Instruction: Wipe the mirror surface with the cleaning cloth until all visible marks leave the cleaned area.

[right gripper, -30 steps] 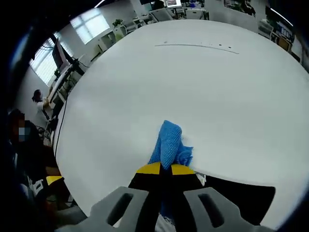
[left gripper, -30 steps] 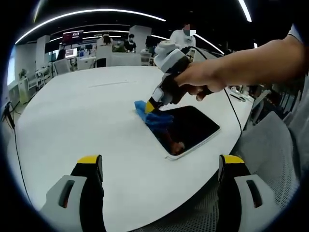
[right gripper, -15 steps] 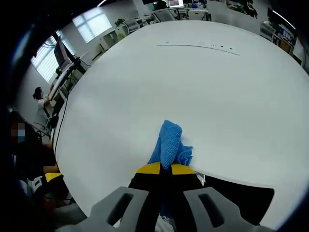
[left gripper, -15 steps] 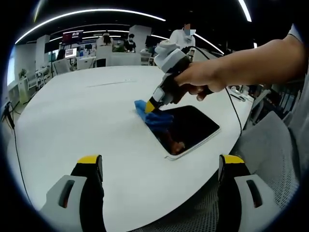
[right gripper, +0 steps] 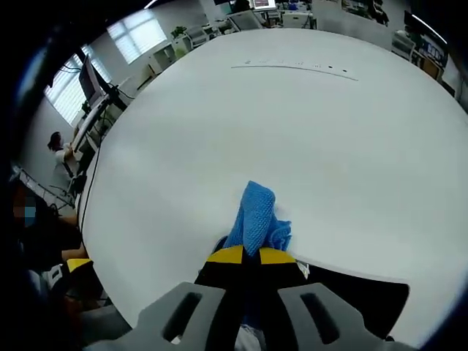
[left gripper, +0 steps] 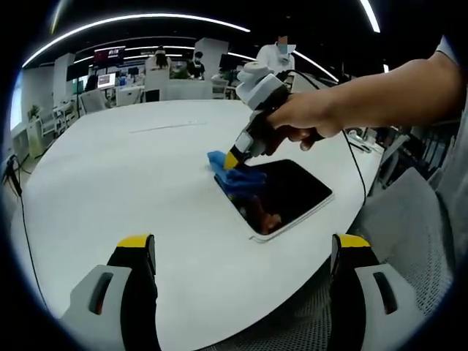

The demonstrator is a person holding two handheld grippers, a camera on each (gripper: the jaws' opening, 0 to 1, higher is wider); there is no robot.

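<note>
left gripper view | right hand-held gripper [left gripper: 232, 160] clamps blue cloth [left gripper: 235, 174] at mirror [left gripper: 285, 194] far edge | left hand-held gripper [left gripper: 243, 252] wide

White round table [left gripper: 110, 175]; grey mesh chair [left gripper: 417, 219] beside it; office desks, monitors [left gripper: 110, 55] behind.

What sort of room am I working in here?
Most likely an open-plan office: a big white table holds the mirror, with desks and screens behind, long ceiling light strips, and a mesh chair alongside.
</note>
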